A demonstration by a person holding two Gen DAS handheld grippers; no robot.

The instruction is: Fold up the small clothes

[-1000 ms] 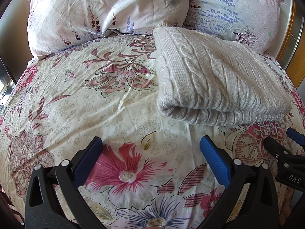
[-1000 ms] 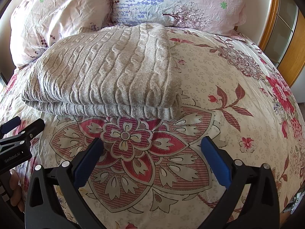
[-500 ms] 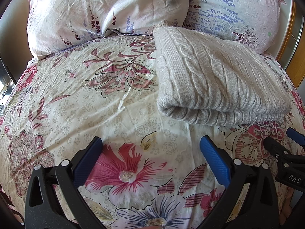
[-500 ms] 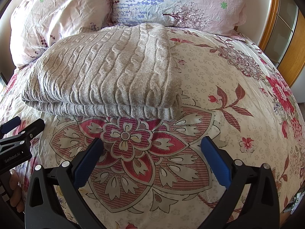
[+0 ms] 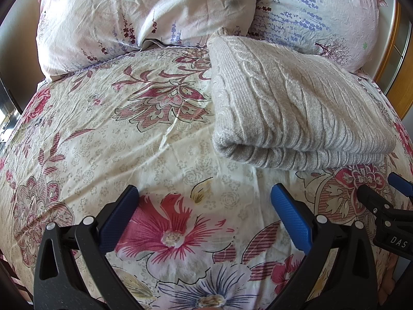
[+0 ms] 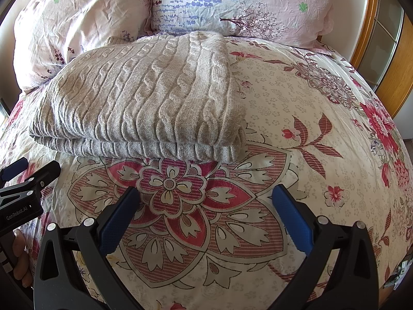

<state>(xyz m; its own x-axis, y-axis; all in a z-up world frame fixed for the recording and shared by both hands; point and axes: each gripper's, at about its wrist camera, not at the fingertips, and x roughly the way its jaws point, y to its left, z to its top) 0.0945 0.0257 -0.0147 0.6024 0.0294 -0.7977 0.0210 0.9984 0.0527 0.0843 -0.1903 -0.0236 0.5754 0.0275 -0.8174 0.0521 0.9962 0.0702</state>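
Jaws of both tools stand wide apart, nothing between them. Left gripper [image 5: 204, 214]: blue pads spread over a pink flower print on the bedspread [image 5: 108, 139], holding nothing. Right gripper [image 6: 205, 213]: same spread, pads either side of a large red-and-cream medallion print, also empty.

Just beyond both grippers lies the sweater [image 6: 144, 98], grey cable knit, folded into a thick rectangle with the folded edge facing the cameras. It rests flat on the bedspread, not touched by either tool. Its far end reaches the two pillows at the head of the bed; whether it touches them cannot be told.

No containers in either view; the bed is the only support.

View differences: left wrist view puts the sweater at upper right, with open bedspread to its left and the cream pillow [image 5: 144, 10] behind; the right gripper's tip enters at the right edge. Right wrist view shows the sweater at upper left, the lavender-print pillow [image 6: 240, 2] behind it, a wooden frame [image 6: 395, 72] at the right edge, and the left gripper at the left edge with fingers of a hand [image 6: 22, 258] below it.
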